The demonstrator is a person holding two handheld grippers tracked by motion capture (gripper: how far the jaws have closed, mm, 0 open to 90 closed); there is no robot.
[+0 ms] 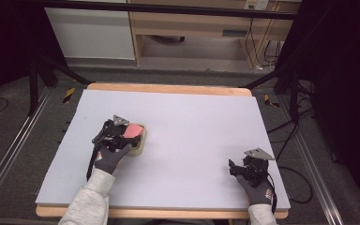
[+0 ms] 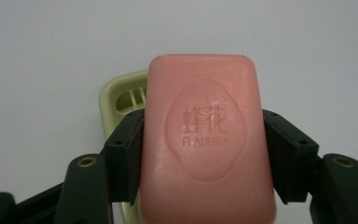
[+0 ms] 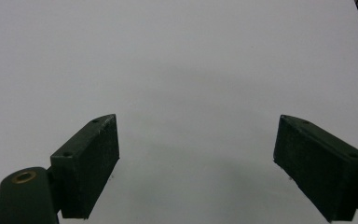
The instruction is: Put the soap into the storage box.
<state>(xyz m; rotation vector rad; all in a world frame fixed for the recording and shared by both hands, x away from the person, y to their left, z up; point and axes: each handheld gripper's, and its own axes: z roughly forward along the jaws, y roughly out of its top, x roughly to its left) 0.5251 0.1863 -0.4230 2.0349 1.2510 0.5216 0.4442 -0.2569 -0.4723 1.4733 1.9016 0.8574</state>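
A: Left tongs [image 2: 203, 149]?

B: Clamped on the pink rectangular soap bar [image 2: 205, 140], one jaw flat against each long side. Embossed oval on top, characters plus "FLAUHRA".

A: Where is the soap?

B: Over the pale cream plastic soap dish [image 2: 121, 95]. Slotted floor shows at the bar's left edge in the left gripper view. Can't tell whether the bar rests in the dish or sits just above it.

A: High view?

B: Same pair, left-centre of the light grey flat surface [image 1: 192, 122]. Soap bar [image 1: 132, 130] sits in the tongs [image 1: 122, 133] over the dish [image 1: 139, 143]. Gloved left hand [image 1: 110, 157] behind them, grey sleeve below.

A: Right tongs [image 3: 196, 163]?

B: Spread wide, nothing between the jaws, bare grey surface [image 3: 191, 70] beneath. In the high view the right tongs [image 1: 236, 168] are near the front right corner, well apart from the soap, in the gloved right hand [image 1: 258, 190].
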